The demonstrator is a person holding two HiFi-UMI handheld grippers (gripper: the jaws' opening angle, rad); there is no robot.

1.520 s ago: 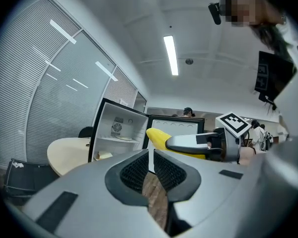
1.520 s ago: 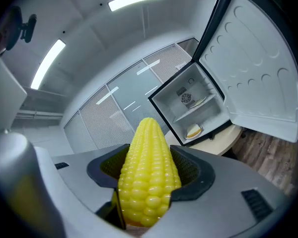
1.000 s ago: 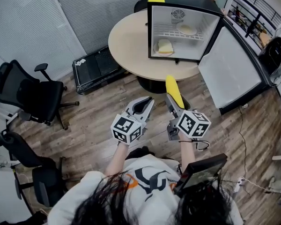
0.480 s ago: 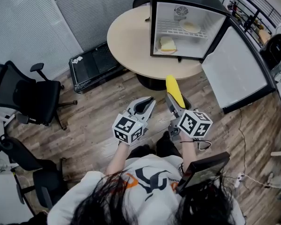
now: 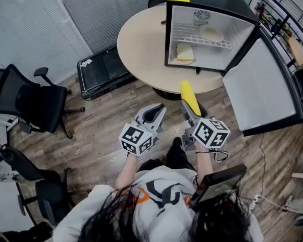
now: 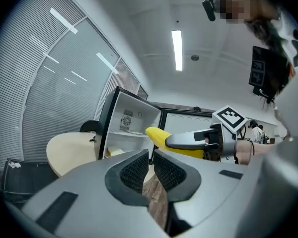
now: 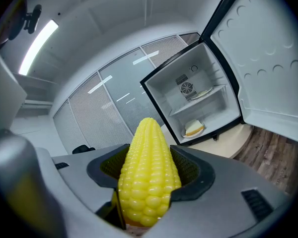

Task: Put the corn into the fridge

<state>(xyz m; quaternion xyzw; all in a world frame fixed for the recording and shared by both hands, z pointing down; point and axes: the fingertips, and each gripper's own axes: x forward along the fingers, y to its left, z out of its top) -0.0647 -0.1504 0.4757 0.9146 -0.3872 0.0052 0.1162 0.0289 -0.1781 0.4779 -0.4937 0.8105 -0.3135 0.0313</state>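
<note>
A yellow corn cob [image 5: 190, 97] sticks out of my right gripper [image 5: 187, 108], which is shut on its lower half over the wooden floor, just short of the round table [image 5: 141, 42]. In the right gripper view the corn [image 7: 148, 177] fills the jaws and points toward the small open fridge [image 7: 198, 103]. That fridge [image 5: 207, 32] stands on the table with its door [image 5: 265, 92] swung out to the right. My left gripper [image 5: 158, 111] hangs beside the right one, jaws together and empty [image 6: 150, 155].
Inside the fridge a plate with bread [image 5: 184, 53] lies on the bottom and another plate [image 5: 212, 34] on the wire shelf. Black office chairs [image 5: 30, 102] stand at the left. A black case [image 5: 103, 69] lies on the floor by the table.
The fridge and table appear larger and a little further right in the head view. Both grippers keep their places in it, and the corn stays held.
</note>
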